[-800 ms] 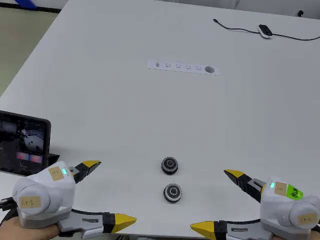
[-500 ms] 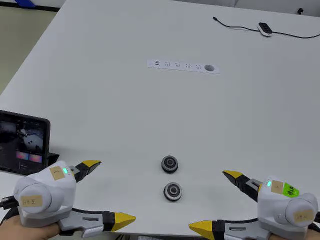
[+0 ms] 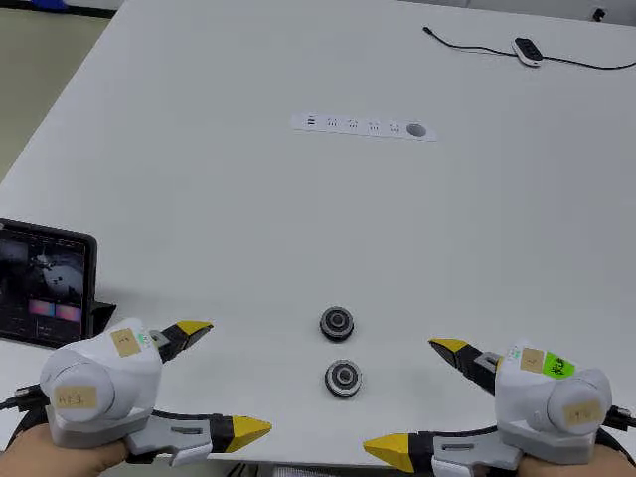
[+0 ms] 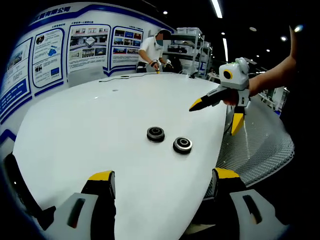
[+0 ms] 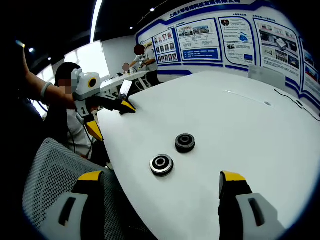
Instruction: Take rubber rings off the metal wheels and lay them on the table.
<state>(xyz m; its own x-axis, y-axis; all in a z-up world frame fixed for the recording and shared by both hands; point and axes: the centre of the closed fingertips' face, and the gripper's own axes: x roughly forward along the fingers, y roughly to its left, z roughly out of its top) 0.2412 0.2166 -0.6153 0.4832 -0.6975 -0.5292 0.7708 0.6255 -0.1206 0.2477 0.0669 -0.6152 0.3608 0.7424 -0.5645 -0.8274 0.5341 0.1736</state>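
At the table's (image 3: 298, 219) near edge both sets of jaws gape empty: left gripper (image 3: 232, 378) and right gripper (image 3: 407, 396) flank the near wheel (image 3: 343, 379), just in from that edge, and the far wheel (image 3: 337, 324) just beyond. The rings (image 3: 330, 381) look unpulled to me. Next, I'd say, pin the near wheel with one gripper and peel its ring with the other.

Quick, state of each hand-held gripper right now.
Left hand-held gripper: open, holding nothing.
Right hand-held gripper: open, holding nothing.
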